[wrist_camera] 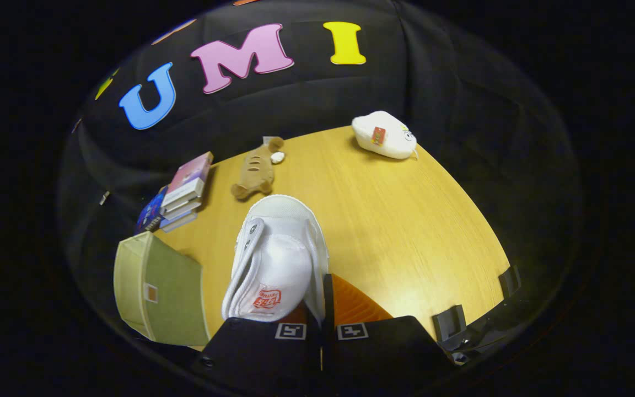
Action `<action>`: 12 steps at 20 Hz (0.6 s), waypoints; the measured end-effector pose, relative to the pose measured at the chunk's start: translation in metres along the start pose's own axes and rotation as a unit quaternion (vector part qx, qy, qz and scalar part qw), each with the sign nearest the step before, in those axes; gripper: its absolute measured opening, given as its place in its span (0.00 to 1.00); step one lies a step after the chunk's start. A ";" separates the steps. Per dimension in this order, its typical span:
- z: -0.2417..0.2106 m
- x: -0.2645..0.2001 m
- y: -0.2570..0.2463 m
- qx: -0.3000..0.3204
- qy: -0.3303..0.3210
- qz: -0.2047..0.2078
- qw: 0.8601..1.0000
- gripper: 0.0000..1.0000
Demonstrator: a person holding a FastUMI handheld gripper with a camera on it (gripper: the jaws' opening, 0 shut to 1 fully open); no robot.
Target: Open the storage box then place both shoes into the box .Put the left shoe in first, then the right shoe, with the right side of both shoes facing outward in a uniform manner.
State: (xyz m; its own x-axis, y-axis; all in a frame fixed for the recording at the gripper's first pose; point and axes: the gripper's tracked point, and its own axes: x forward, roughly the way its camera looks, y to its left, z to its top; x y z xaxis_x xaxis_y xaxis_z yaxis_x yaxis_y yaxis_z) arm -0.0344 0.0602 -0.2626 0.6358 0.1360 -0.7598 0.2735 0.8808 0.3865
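Gripper fingers [322, 298], nearest the camera, stand nearly together and pinch the edge of a white shoe [279, 259] at its opening, so the grasp is clenched on the collar. That shoe hangs raised above the wooden table [405, 220], toe pointing away, tongue and eyelets turned toward the lens. To the shoe's left, near the fingers, sits the green fabric storage box [168, 286]; whether its lid is open cannot be told. Beyond lie a stack of books [182, 193], a brown plush toy [254, 173] and, well apart at the far edge, a white plush toy [385, 135]. By its look the shoe is light canvas, soft and pliable; the collar rim probably serves as the firmest hold, though the body may swing or sag.
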 end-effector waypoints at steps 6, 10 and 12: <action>0.017 -0.036 0.139 0.002 0.014 0.073 0.997 0.06; 0.000 -0.034 0.220 -0.011 0.038 0.098 0.994 0.06; -0.017 -0.028 0.247 -0.026 0.057 0.096 0.993 0.06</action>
State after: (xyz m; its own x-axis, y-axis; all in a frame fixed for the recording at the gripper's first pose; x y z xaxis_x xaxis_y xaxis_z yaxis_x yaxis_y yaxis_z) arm 0.0033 0.2820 -0.1546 0.5854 0.3529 -0.7299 0.1156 0.8548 0.5060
